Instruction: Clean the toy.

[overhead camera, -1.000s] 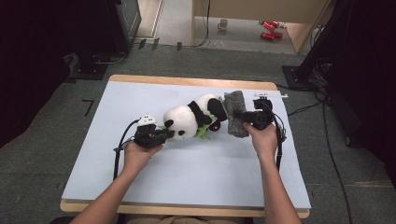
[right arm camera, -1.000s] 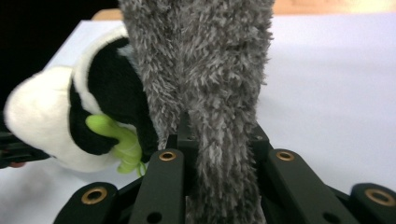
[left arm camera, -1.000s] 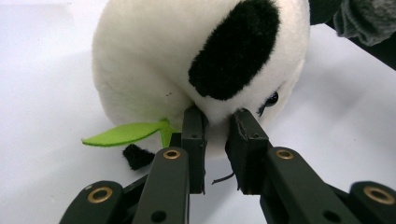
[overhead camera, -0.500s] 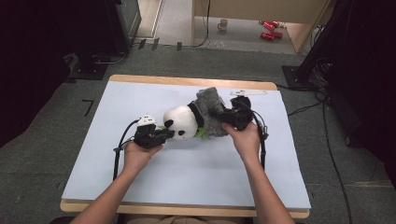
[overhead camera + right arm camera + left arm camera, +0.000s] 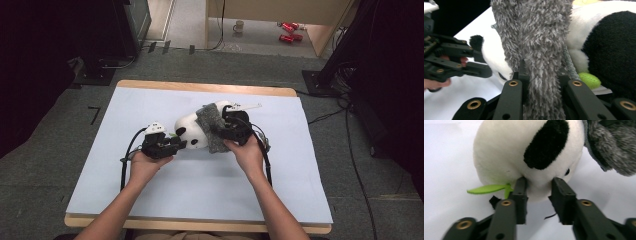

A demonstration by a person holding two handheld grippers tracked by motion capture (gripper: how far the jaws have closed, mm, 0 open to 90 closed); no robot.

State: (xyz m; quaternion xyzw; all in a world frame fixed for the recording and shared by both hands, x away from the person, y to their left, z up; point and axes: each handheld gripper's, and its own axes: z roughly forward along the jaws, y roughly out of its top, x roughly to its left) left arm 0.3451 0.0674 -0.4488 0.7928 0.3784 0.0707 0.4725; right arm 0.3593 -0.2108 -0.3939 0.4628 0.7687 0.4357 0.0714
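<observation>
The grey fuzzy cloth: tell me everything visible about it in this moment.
The grey fuzzy cloth looks like shaggy, mottled grey plush with a stitched hem along one edge. It lies draped across the middle of the toy panda, behind its white head, near the centre of the white table cover. The right claw is shut on a bunched fold of it, which rises upright between the jaws in the right gripper view. The left claw does not touch it.

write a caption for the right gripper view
Right gripper clamps a grey cloth draped over a toy panda.
</observation>
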